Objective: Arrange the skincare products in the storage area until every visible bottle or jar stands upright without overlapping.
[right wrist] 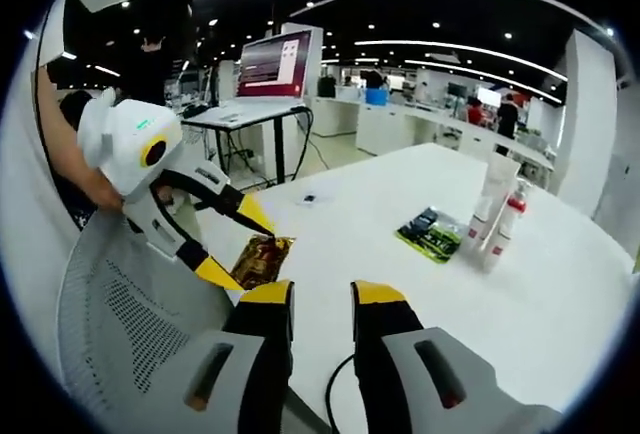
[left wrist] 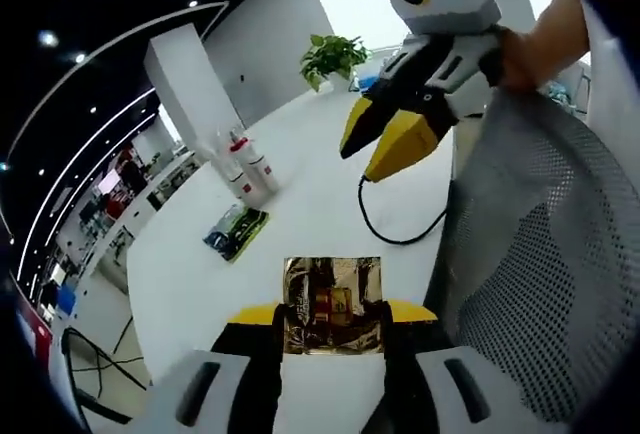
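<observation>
One glossy golden foil sachet (left wrist: 333,306) is being gripped between the yellow-tipped jaws of the left claw (left wrist: 333,316) above the smooth white worktop (left wrist: 300,194). The right claw (right wrist: 320,299) is being held slightly parted, with nothing in it. Two slim upright white bottles (right wrist: 497,209) and one flat green packet (right wrist: 430,233) are being left near the middle of the worktop.
</observation>
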`<move>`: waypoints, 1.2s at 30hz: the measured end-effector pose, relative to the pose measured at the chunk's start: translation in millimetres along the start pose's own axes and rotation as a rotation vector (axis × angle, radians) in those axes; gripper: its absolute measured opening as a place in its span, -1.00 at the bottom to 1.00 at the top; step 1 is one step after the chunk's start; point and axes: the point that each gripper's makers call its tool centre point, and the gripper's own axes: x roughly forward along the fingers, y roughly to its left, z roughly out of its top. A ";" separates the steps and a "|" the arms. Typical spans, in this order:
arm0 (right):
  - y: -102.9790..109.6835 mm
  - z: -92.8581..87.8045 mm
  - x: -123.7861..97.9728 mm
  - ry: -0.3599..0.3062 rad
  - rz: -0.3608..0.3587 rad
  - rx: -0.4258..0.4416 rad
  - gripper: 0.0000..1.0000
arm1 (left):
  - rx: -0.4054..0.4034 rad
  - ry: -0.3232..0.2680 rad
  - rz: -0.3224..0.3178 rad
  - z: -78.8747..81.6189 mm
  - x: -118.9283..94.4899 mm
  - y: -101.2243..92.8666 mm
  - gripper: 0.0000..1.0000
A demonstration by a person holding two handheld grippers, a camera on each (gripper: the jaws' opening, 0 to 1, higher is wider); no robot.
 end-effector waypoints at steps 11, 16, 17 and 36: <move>42.1 -13.1 8.1 0.081 0.200 0.051 -0.76 | 0.089 -0.107 -0.078 20.8 -3.9 -22.3 -0.21; 34.6 -8.0 7.4 0.060 0.188 0.119 -0.74 | 0.096 -0.123 -0.070 22.9 -4.6 -20.4 -0.21; 34.2 -7.5 7.2 0.056 0.186 0.119 -0.74 | 0.100 -0.123 -0.067 23.1 -4.7 -20.0 -0.21; 37.7 -7.2 5.3 0.057 0.209 0.163 -0.89 | 0.234 -0.214 -0.122 40.4 -9.6 -42.7 -0.21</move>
